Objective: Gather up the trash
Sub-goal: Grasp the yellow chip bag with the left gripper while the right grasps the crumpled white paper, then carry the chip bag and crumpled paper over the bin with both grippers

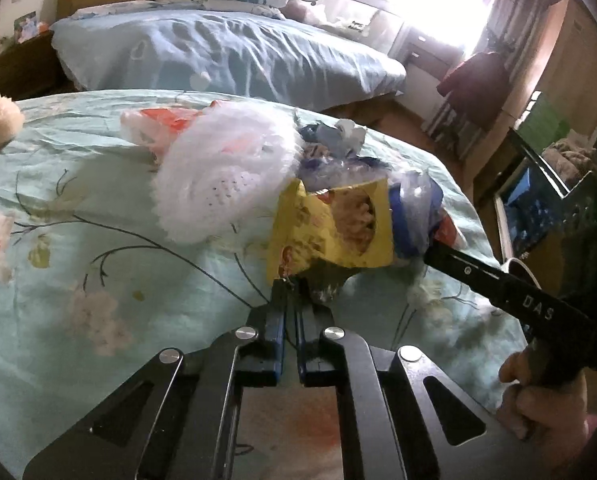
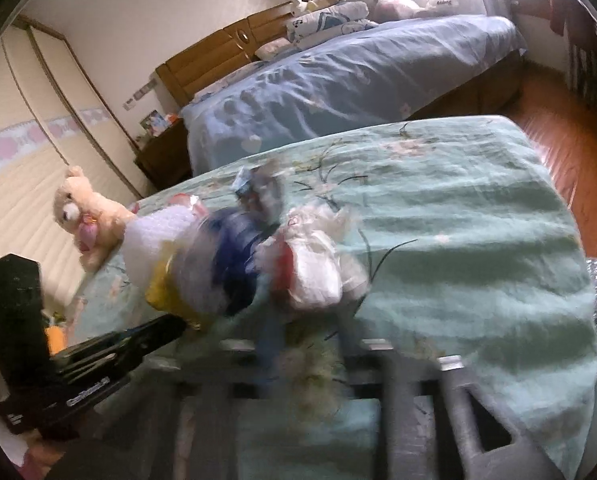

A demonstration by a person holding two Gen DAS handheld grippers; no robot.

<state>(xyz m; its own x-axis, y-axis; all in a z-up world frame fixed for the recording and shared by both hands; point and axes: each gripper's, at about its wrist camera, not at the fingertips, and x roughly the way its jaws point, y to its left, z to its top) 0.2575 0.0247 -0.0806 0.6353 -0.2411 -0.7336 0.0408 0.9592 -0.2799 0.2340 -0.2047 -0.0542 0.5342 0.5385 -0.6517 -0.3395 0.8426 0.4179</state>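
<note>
Teddy bear [image 2: 84, 216] on green floral bedspread [image 2: 458, 240], blue bed [image 1: 226, 56] behind

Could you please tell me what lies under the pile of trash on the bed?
The trash pile rests on the floral green bedspread. Whatever sits beneath the wrappers themselves is covered and cannot be seen.

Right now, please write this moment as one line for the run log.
stage: gathering trash | left gripper: shut on yellow wrapper | right gripper: at pile's blue-and-clear wrapper | surface: floral bedspread
</note>
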